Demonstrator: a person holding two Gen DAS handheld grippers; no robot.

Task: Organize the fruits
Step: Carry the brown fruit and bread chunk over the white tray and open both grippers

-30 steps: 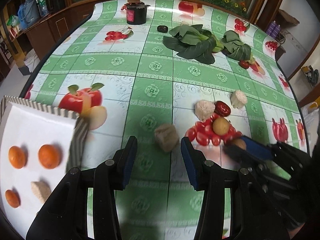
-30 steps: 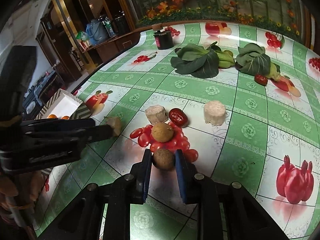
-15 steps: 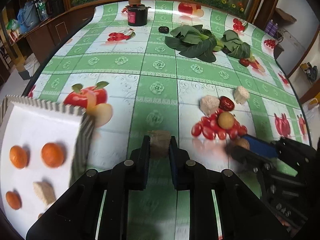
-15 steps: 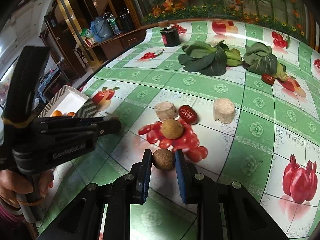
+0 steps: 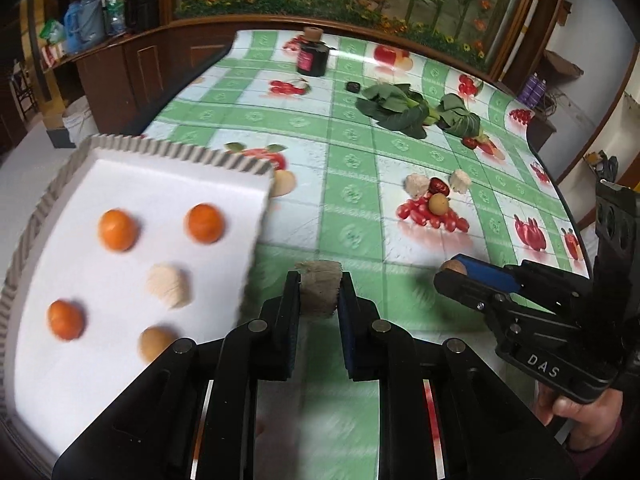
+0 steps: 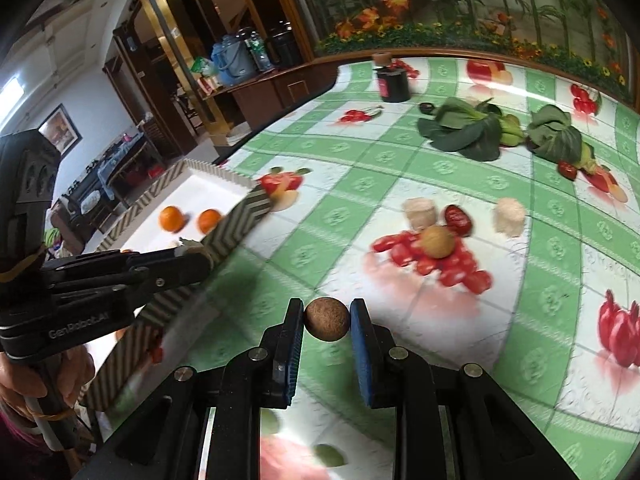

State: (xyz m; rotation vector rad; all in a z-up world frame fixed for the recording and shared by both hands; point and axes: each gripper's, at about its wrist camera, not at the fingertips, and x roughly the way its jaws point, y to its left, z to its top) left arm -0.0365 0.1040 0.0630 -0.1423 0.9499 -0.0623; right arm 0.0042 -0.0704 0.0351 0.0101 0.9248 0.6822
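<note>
- Fruits were split between two places: three oranges (image 5: 118, 229), a pale fibrous chunk (image 5: 168, 285) and a brown round fruit (image 5: 156, 343) lay inside the white tray (image 5: 168, 152) with the striped zigzag rim, at the left edge of the green checked tablecloth (image 5: 352, 128)
- Left gripper (image 5: 319, 292) had just closed its jaws on a tan fibrous chunk (image 5: 319, 290), held clear of the cloth just beside the tray's right wall
- Right gripper (image 6: 327, 320) gripped a small brown round fruit (image 6: 327, 319) between its blue pads, above the cloth near the tray's corner
- Out on the cloth sat a heap of red cherry tomatoes (image 6: 432, 258) with a tan round fruit (image 6: 439, 242) on top; two pale chunks (image 6: 419, 212) and a red date (image 6: 457, 219) lay just behind
- Farther back lay leafy greens (image 6: 468, 130) and a dark jar (image 6: 393, 82) with a cork-coloured lid
- A hand (image 5: 576, 420) showed under the right gripper's handle
</note>
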